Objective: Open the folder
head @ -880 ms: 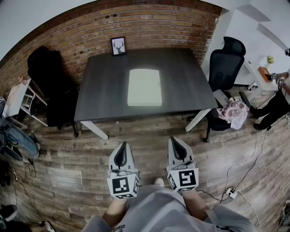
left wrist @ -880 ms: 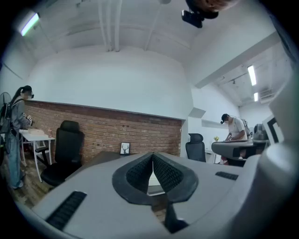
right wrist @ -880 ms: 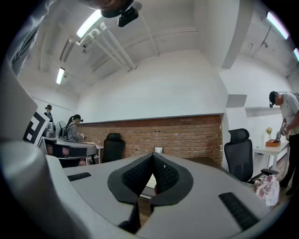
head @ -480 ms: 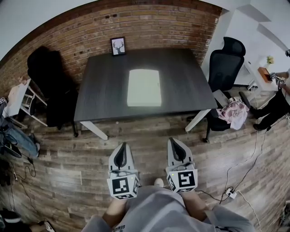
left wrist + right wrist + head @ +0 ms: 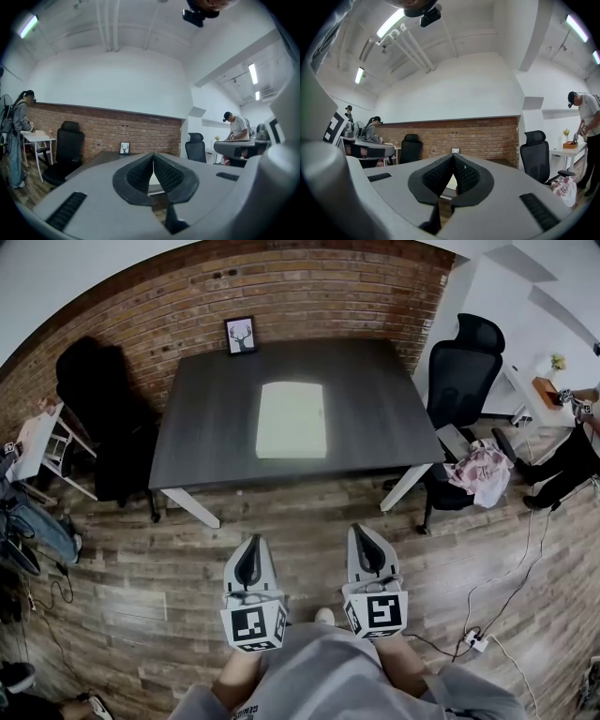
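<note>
Both tools are closed and empty: left gripper [image 5: 252,545], right gripper [image 5: 362,535]. The folder [image 5: 292,419] looks light and thin, flat on the table [image 5: 384,409]; I would pinch the cover's free edge.

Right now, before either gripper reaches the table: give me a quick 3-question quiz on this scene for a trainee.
1. True or false: the folder lies closed on the table.
2. Pick one. The left gripper and right gripper have their jaws: A) shut, with nothing between them; B) wide apart; C) shut on the folder.
3. Fill in: the framed picture stands at the table's far edge, against the ____ wall.

Key: 1 true; 2 A; 3 brick.
</note>
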